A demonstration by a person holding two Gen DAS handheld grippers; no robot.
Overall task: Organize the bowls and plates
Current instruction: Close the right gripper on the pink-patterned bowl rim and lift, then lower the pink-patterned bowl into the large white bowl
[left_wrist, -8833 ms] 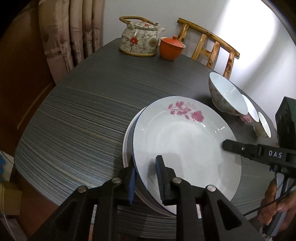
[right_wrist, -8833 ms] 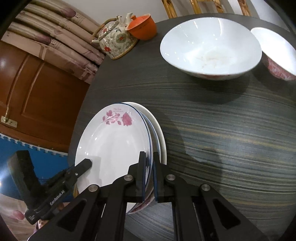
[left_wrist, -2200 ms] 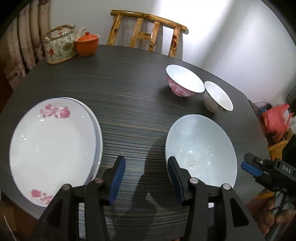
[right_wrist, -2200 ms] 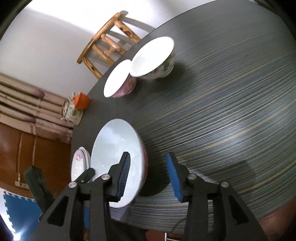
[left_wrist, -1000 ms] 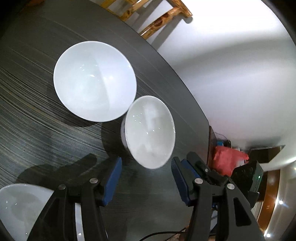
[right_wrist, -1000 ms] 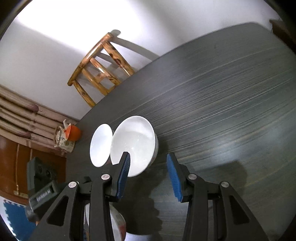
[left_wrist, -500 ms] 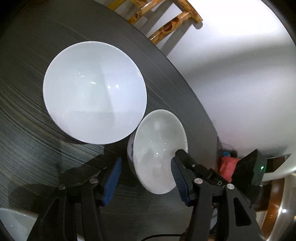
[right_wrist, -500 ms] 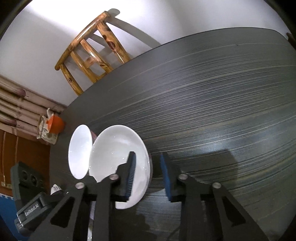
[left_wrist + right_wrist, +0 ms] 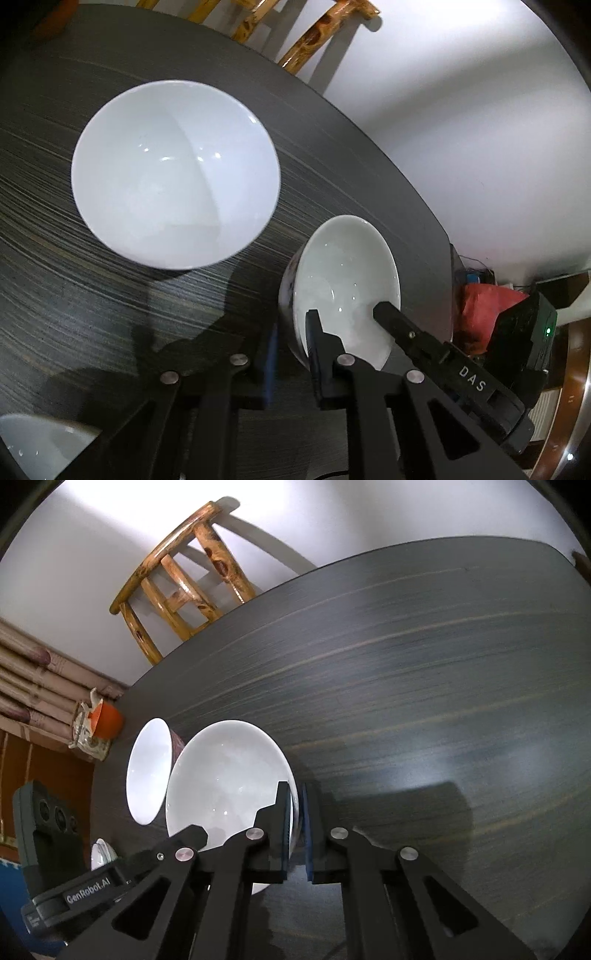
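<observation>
In the left wrist view, the left claw (image 9: 290, 343) sat at the lower centre of the frame, its jaws closing on the near rim of the small bowl (image 9: 341, 291) — one blue pad outside the wall, the other inside the white basin. That bowl stood on the dark striped table (image 9: 74, 288) just right of centre, near the table's edge. The medium bowl (image 9: 173, 173) lay up and to the left of it, apart from the claw, with a gap of table between the two bowls. A sliver of a third white dish (image 9: 40, 446) showed at the lower left corner.

In the right wrist view, the right claw (image 9: 297, 830) was clenched on the same small bowl (image 9: 225, 790), gripping the rim at its right side, the pads pressed on either side of the thin wall. The medium bowl (image 9: 147, 771) appeared just left of it, seen nearly edge-on. The left claw's black finger (image 9: 166, 853) reached into the small bowl from the lower left. A wooden chair (image 9: 184, 572) stood beyond the table at the upper left, and an orange cup (image 9: 109, 720) sat beside a teapot (image 9: 85, 734) at the left edge.
</observation>
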